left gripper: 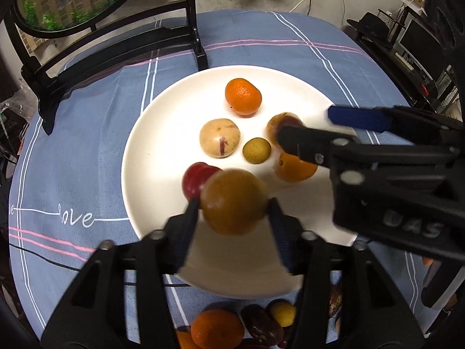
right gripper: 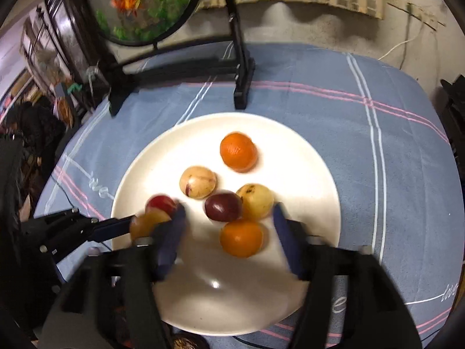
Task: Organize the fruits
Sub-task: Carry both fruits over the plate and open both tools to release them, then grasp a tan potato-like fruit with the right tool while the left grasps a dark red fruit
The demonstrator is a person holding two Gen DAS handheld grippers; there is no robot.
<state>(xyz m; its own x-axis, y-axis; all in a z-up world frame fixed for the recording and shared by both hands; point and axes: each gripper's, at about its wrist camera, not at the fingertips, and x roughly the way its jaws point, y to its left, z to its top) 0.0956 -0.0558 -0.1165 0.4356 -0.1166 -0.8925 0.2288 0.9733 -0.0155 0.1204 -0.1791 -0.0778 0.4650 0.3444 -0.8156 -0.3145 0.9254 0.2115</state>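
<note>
A white plate [left gripper: 162, 133] [right gripper: 305, 174] on the blue cloth holds a mandarin [left gripper: 243, 96] [right gripper: 238, 151], a pale speckled fruit [left gripper: 219, 137] [right gripper: 197, 185], a small yellow-green fruit [left gripper: 256, 150], a dark red plum [right gripper: 223, 206] and a red fruit [left gripper: 194, 179]. My left gripper [left gripper: 234, 209] is open over the plate's near left. A blurred orange-brown fruit [left gripper: 234, 200] [right gripper: 148, 224] sits between its fingers. My right gripper [right gripper: 229, 221] [left gripper: 304, 125] stands open over an orange [right gripper: 241, 238] [left gripper: 293, 168], with gaps on both sides.
A round fish picture on a black stand [left gripper: 191, 29] [right gripper: 241, 81] rises at the table's far side, its feet close to the plate. Several loose fruits [left gripper: 218, 328] lie on the cloth near the front edge. A thin black cable [left gripper: 58, 261] crosses the cloth.
</note>
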